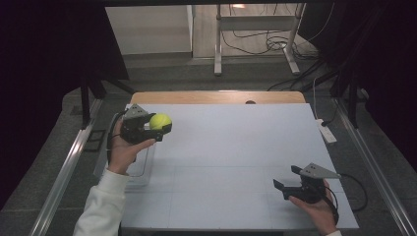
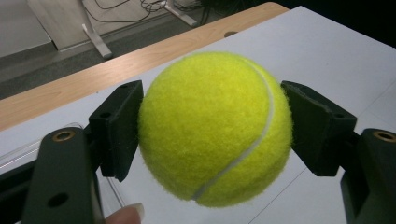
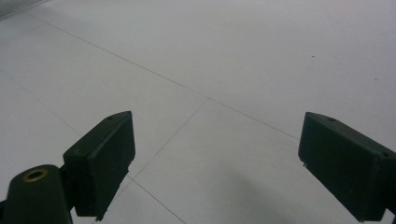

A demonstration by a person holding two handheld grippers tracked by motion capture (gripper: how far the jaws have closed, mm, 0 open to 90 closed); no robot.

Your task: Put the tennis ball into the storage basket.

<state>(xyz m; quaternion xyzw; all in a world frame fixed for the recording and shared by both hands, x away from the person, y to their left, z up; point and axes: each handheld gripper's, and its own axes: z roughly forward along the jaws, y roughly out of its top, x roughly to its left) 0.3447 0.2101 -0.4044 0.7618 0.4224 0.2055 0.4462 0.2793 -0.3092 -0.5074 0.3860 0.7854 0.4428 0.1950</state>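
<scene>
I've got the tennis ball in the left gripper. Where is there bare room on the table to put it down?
The white table top is bare from the left gripper with the tennis ball across to the right gripper. Crowded only at the left edge, where a clear container sits.

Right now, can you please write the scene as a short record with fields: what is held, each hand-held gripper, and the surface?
held thing: tennis ball, yellow, lifted above the table
left hand-held gripper: shut on the tennis ball, one pad on each side
right hand-held gripper: open, nothing between the jaws, low over the table
table: white top with thin lines, wooden edge at the far side
clear box: at the table's left edge, below the left hand
</scene>
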